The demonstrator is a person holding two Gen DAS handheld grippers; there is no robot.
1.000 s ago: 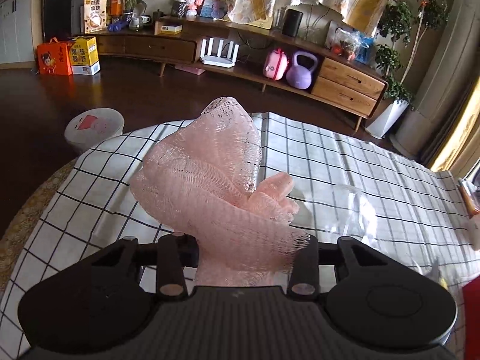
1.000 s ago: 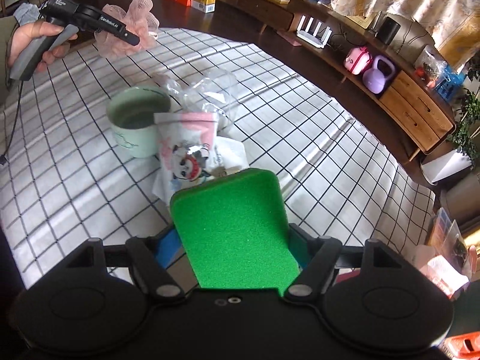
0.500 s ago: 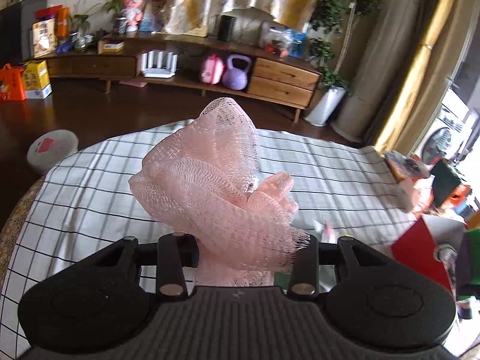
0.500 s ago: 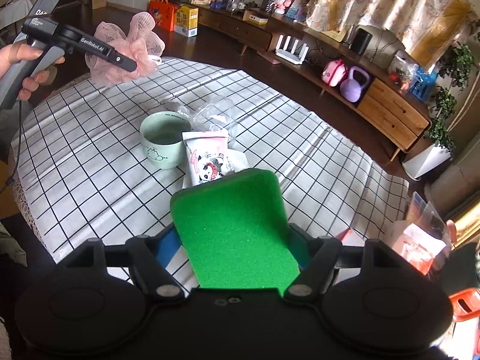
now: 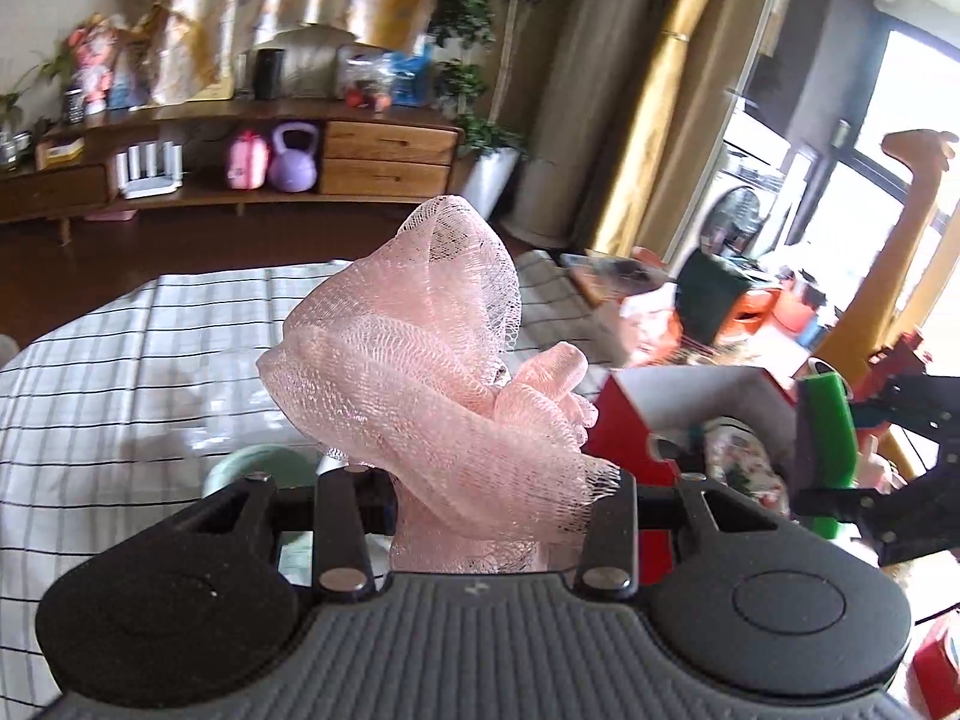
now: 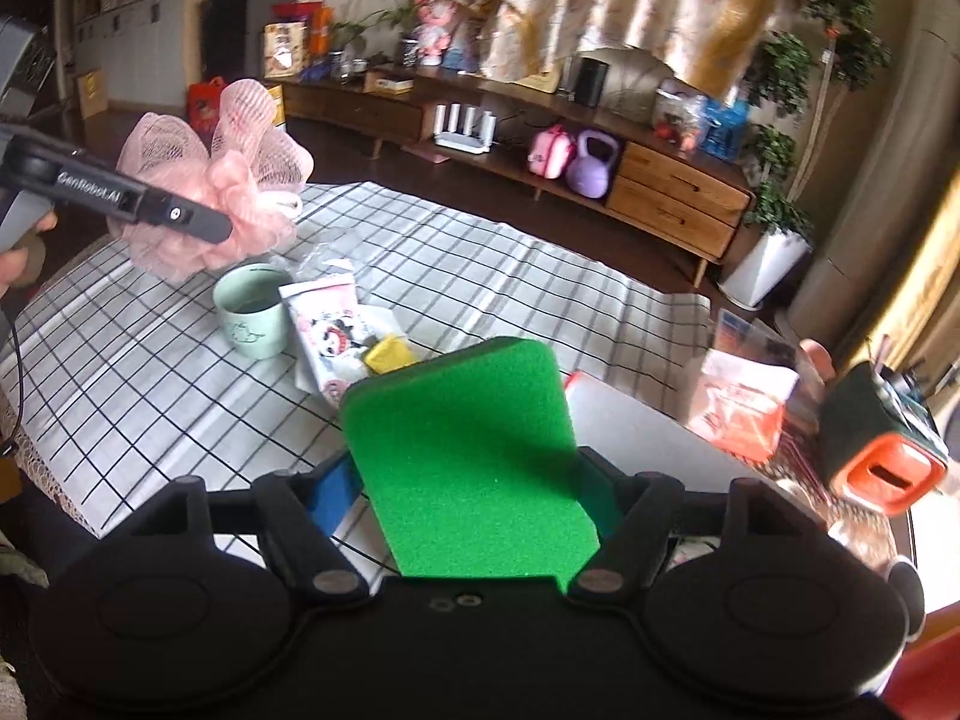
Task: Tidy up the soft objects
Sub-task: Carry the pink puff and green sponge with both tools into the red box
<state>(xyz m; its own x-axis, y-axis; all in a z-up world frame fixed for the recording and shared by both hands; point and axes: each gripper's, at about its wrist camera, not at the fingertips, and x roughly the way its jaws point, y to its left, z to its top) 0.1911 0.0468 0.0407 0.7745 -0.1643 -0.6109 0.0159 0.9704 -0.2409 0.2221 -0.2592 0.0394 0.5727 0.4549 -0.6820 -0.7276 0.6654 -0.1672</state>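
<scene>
The left gripper (image 5: 474,492) is pressed on a pink mesh bath pouf (image 5: 420,360), which bulges up and forward out of its jaws and hides most of what is ahead of it. Just under the pouf, close to the left finger, the rim of a mint green cup (image 5: 258,468) shows on the checkered tablecloth (image 5: 120,360). To the right of this gripper stands a red box (image 5: 636,450) with a grey inside, and beyond it the right gripper appears from the side with its sponge.

The right gripper (image 6: 468,480) is pinching a green sponge (image 6: 468,444), which stands flat between the two fingers and points forward. Ahead of it to the left, on the tablecloth, are the cup, a white and pink packet with a panda picture (image 6: 327,330) leaning just beside the cup, and a small yellow sponge (image 6: 390,354) next to the packet. Further left, above the cup, the left gripper holds the pouf in the air. Right of the sponge lies a grey flat lid (image 6: 636,426).
</scene>
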